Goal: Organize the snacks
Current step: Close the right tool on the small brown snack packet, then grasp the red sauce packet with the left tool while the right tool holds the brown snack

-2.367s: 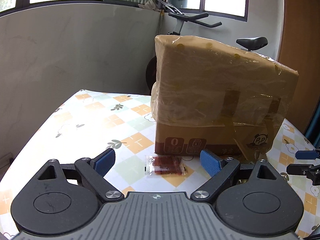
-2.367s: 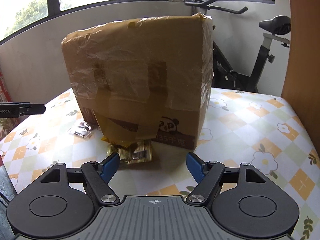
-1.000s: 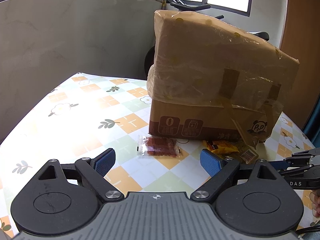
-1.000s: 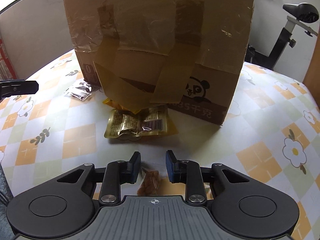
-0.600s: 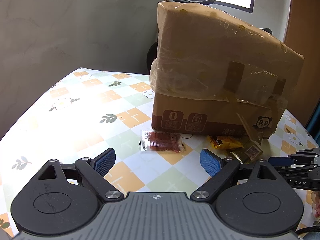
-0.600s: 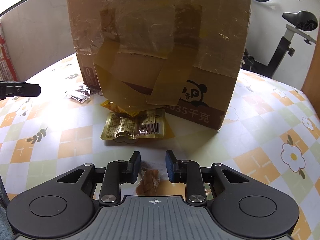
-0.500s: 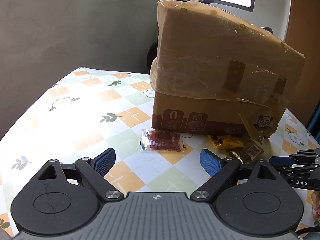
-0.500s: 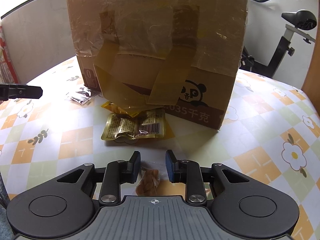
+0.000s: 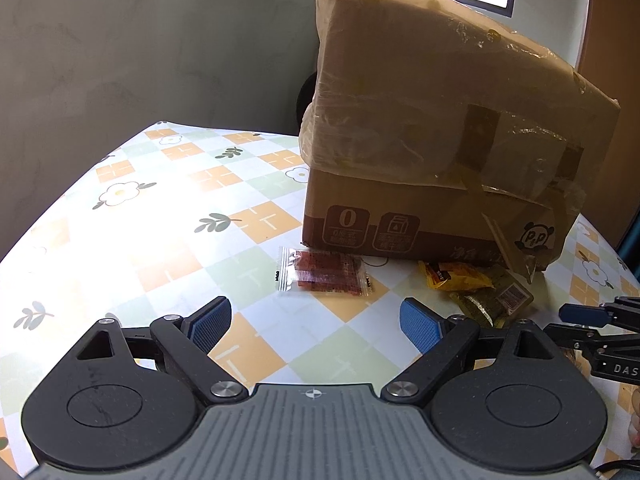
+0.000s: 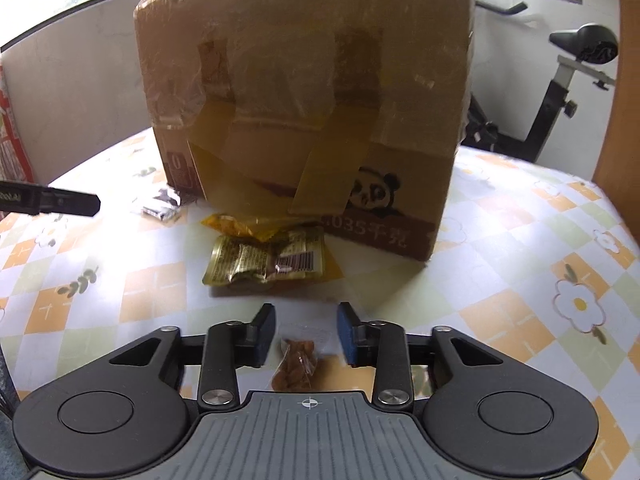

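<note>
The right gripper is opening its jaws, and a small clear packet of brown nuggets sits between them, the blue pads now standing clear of it on both sides. This reads as a release: the packet is being set down on the flower-checked surface, close in front of a crumpled gold-foil snack pouch and a yellow wrapper that lie against the foot of the big taped cardboard box. To do it well, the jaws should spread fully before the gripper backs away, drawn straight back so neither pad drags the light packet out of place, and the packet should end just beside the gold pouch rather than on it. The left gripper hangs with its jaws wide apart and nothing between them, aimed at a clear packet of red squares that lies flat on the surface ahead, near the box's left corner and apart from the other snacks.
</note>
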